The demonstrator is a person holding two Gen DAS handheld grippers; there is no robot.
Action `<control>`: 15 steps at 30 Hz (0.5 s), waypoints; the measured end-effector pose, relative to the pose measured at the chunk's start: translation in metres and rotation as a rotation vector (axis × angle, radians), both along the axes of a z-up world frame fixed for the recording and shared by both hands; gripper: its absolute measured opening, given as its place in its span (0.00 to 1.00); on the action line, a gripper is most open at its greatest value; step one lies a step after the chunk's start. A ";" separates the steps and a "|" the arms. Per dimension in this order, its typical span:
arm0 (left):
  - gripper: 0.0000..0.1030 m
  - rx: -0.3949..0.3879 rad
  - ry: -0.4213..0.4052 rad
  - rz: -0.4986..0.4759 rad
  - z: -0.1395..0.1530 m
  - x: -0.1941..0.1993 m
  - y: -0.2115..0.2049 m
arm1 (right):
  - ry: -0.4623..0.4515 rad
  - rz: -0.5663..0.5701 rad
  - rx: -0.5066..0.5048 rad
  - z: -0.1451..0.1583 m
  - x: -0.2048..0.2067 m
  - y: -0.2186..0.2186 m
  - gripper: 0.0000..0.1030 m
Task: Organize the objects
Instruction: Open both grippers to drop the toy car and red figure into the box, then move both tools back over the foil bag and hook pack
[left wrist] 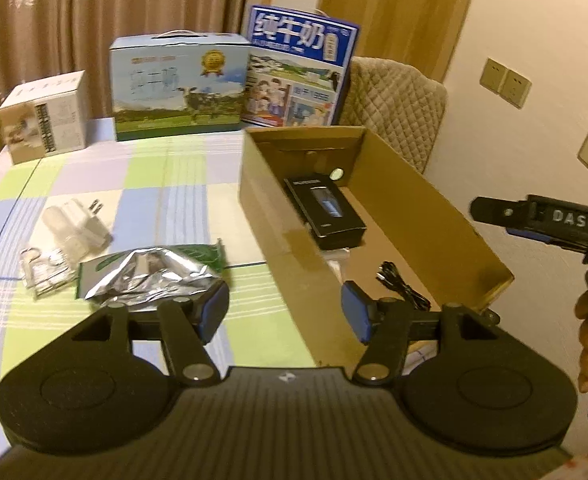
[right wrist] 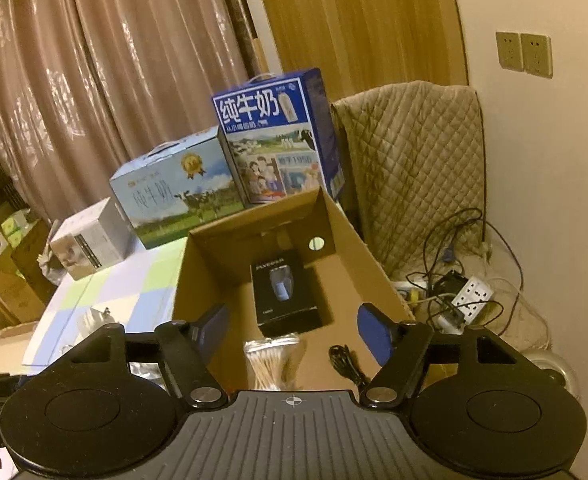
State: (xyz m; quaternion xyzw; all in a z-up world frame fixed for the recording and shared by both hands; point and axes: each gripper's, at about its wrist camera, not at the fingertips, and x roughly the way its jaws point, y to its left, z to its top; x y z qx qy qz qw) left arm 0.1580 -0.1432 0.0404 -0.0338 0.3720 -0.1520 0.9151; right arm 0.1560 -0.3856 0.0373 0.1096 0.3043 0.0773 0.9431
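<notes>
Checked tablecloth [left wrist: 154, 176], foil packet [left wrist: 150, 276] touching left fingers [left wrist: 214, 312], both grippers empty

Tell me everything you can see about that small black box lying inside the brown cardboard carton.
The small black rectangular box looks like glossy retail packaging, closed, with pale lettering along its far end and a picture of a blue-grey gadget on its top face. It lies flat on the floor of the open brown cardboard carton, toward the far end, slightly askew to the walls. A clear packet of cotton swabs sits at its near end; whether they touch is unclear. Neither pair of tongs touches it.
</notes>
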 end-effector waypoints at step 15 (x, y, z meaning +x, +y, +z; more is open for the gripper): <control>0.70 0.008 0.015 0.130 0.002 -0.040 0.083 | -0.056 0.077 -0.036 0.031 -0.031 0.059 0.67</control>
